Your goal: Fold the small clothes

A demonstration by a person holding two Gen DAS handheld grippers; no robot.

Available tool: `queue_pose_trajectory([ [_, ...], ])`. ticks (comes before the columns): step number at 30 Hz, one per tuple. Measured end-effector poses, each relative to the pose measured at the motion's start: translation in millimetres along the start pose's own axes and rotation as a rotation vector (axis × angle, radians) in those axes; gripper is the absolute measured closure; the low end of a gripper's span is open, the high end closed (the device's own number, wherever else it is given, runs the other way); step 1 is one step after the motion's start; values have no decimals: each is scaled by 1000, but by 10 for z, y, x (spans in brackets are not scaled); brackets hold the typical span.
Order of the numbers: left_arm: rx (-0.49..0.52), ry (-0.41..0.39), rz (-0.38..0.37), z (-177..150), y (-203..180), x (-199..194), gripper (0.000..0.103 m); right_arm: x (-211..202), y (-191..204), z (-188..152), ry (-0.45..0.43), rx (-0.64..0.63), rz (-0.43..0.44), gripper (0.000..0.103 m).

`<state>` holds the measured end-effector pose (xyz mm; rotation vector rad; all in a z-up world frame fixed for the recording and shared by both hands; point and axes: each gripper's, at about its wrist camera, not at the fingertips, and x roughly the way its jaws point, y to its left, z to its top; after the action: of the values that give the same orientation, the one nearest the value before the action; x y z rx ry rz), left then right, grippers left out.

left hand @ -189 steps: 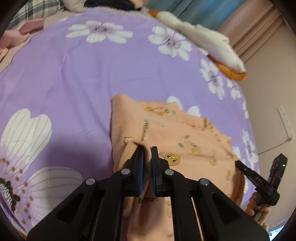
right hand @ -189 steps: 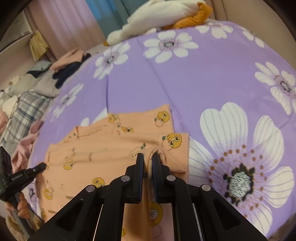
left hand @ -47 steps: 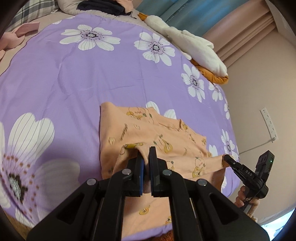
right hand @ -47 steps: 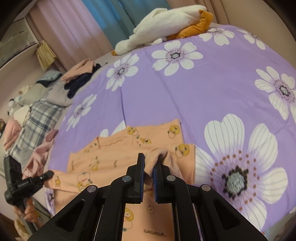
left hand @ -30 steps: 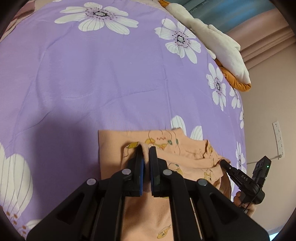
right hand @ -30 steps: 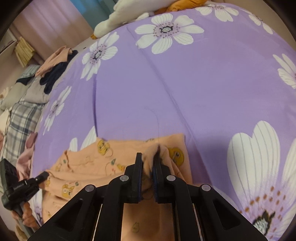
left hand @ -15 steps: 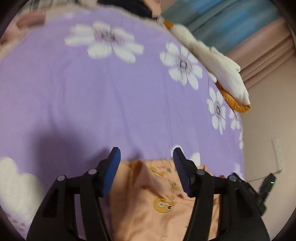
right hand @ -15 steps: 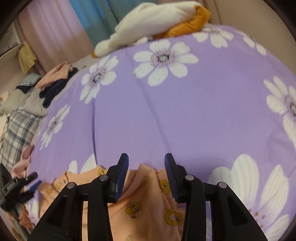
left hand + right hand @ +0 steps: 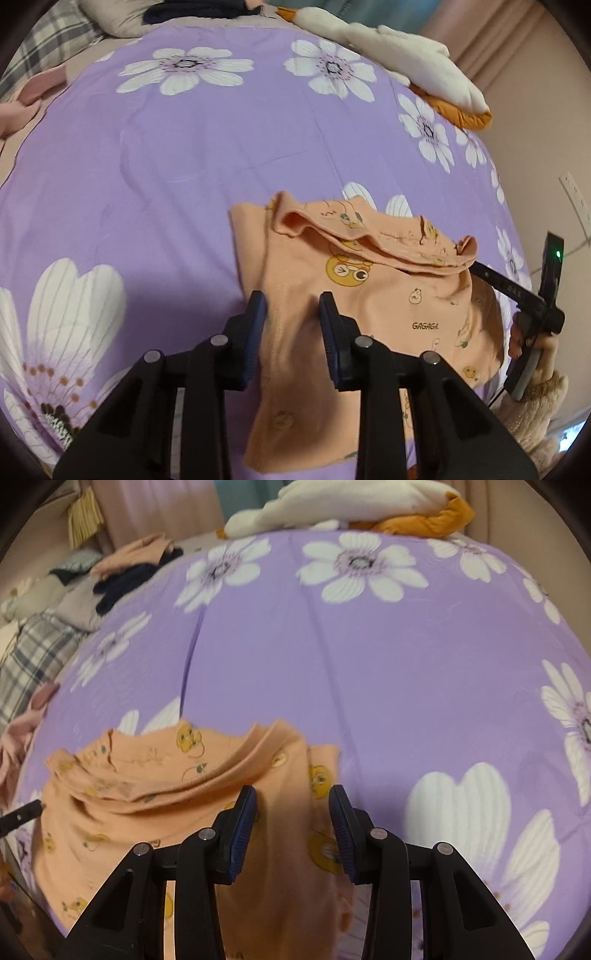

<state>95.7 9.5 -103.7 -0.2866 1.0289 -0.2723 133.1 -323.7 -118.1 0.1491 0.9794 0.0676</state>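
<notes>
The left claw point(image 9: 291, 308) hangs released, its blue pads spread wide above the near left part of the peach garment point(image 9: 369, 306), nothing between them. The right claw point(image 9: 291, 805) is likewise released, pads apart over the garment's near right part. In both wrist views the claw bodies cover the nearest stretch of cloth, so its near hem cannot be made out. In the left wrist view the right claw appears side-on at the garment's right edge, its tip tucked under a raised fold; whether it touches the cloth is unclear.

The peach garment lies on the bed near its near edge, on the purple flowered sheet point(image 9: 184, 155). Its far portion is doubled back toward the near side, forming a rumpled ridge that runs left to right across the garment; the long axis follows the same left-right line. Printed ducks and the word GAGAGA face up.

Farther off, by the bed's far edge, sits a white and orange bundle point(image 9: 417, 62), with a plaid cloth point(image 9: 33, 653) and other piled clothes at the far left, blurred
</notes>
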Motion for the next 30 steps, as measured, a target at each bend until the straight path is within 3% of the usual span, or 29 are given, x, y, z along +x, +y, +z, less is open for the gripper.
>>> queue_pose_trajectory([
  [5, 17, 2, 38, 237, -35, 252, 75, 184, 83, 143, -15, -48, -14, 62],
  [12, -60, 12, 63, 566, 133, 596, 75, 309, 21, 261, -30, 21, 2, 63],
  [15, -114, -6, 32, 646, 215, 634, 74, 314, -18, 255, -35, 54, 13, 63],
  [17, -143, 3, 15, 690, 255, 653, 74, 314, -42, 246, -30, 71, 35, 71],
  [19, -169, 10, -30, 704, 267, 650, 75, 301, -72, 233, -19, 101, 99, 89],
  [21, -181, 22, -89, 698, 263, 624, 75, 270, -86, 227, -24, 112, 120, 95],
  [26, -208, 12, -177, 688, 274, 525, 73, 80, -158, 275, -103, 167, 130, 96],
  [30, -230, 21, -242, 698, 277, 513, 55, -28, -257, 350, -157, 216, 161, 96],
])
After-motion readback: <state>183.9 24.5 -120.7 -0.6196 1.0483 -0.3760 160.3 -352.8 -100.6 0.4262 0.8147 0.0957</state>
